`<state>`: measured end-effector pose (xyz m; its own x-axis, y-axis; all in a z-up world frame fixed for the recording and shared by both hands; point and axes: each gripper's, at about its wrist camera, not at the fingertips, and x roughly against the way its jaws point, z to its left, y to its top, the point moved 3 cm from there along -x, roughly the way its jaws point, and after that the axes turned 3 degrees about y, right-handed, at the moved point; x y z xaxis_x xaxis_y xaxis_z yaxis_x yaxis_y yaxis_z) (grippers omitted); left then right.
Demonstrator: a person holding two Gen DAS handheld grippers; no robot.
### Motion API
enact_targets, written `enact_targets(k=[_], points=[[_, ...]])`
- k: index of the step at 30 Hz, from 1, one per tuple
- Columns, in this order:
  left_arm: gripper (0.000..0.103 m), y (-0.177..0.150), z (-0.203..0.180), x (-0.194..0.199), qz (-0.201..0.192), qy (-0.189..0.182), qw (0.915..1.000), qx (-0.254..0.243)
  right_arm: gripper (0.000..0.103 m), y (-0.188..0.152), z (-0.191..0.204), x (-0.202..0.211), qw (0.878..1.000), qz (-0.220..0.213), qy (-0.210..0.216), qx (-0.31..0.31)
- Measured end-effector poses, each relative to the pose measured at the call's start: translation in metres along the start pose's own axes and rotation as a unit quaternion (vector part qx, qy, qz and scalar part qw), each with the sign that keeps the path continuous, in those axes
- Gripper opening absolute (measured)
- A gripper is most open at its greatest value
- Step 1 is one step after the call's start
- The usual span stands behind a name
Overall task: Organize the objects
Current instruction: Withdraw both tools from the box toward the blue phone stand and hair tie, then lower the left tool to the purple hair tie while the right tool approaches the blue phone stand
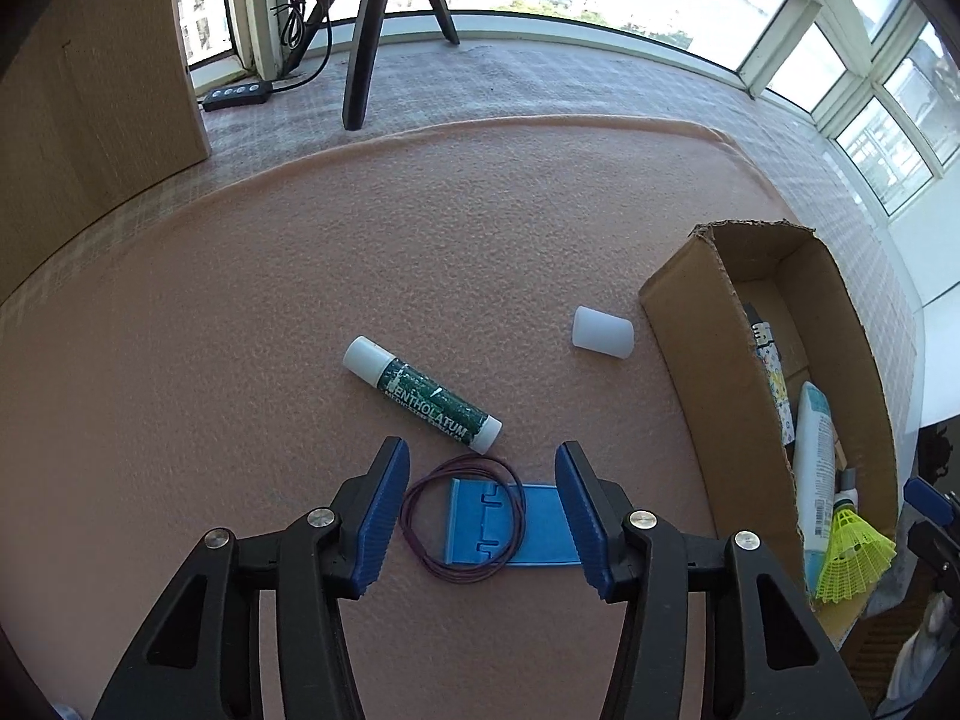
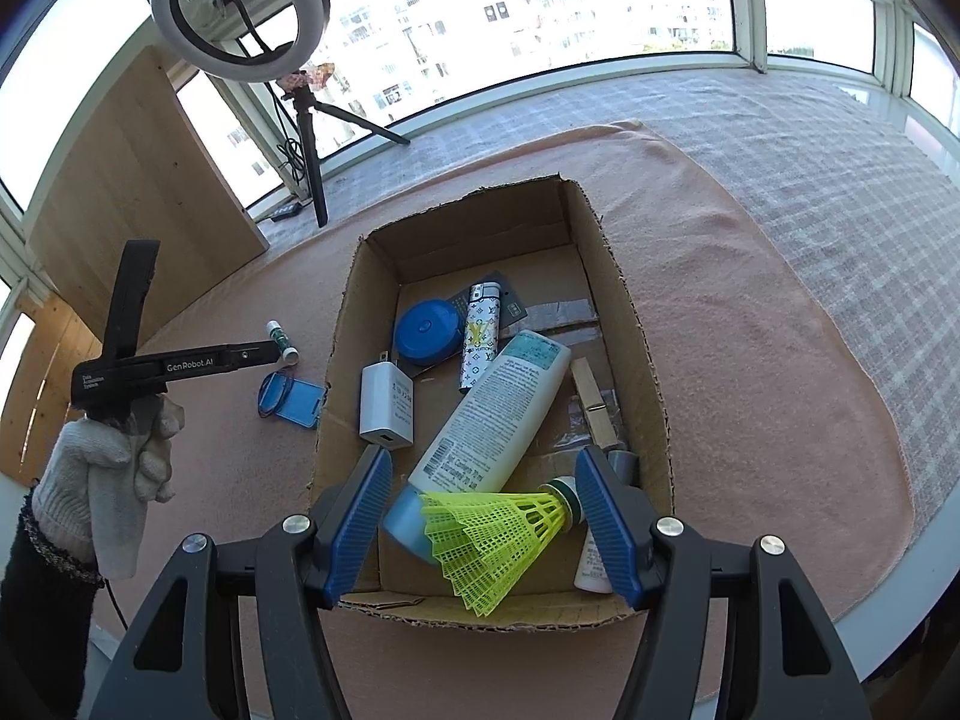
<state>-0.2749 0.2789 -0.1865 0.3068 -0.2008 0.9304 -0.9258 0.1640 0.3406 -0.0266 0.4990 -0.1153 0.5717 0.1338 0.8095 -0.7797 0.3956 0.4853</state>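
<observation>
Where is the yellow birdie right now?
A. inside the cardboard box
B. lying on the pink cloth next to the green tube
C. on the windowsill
A: the yellow birdie lies inside the cardboard box, between the open jaws of the right claw, beside a white bottle.

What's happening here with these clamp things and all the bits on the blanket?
A person is tidying small items into a cardboard box. The right gripper hangs open over the box, the yellow shuttlecock lying between its fingers. The left gripper is open above a blue card holder with a rubber band. A lip balm tube and white cap remain outside.
</observation>
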Motion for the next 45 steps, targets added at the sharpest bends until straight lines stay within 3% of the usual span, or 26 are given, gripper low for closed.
enact_targets(k=[14,25,26,31,45], points=[[0.022,-0.015,-0.010,-0.014,0.013,0.022,0.9990,-0.035,0.060,-0.001,0.004,-0.004,1.000,0.006,0.003,-0.009],[0.019,-0.052,0.003,0.000,0.003,0.021,0.9986,-0.049,0.060,-0.001,0.028,-0.009,1.000,0.010,0.019,0.009],[0.011,-0.058,0.005,-0.001,0.012,0.027,0.9982,-0.052,0.060,-0.002,0.031,-0.009,1.000,0.011,0.021,0.010],[0.004,-0.076,0.015,0.007,0.005,0.032,0.9981,-0.052,0.060,-0.003,0.043,-0.012,0.999,0.013,0.030,0.016],[0.004,-0.112,0.051,0.028,0.009,0.025,0.9994,-0.021,0.060,0.003,0.098,-0.031,0.995,0.031,0.059,0.076]])
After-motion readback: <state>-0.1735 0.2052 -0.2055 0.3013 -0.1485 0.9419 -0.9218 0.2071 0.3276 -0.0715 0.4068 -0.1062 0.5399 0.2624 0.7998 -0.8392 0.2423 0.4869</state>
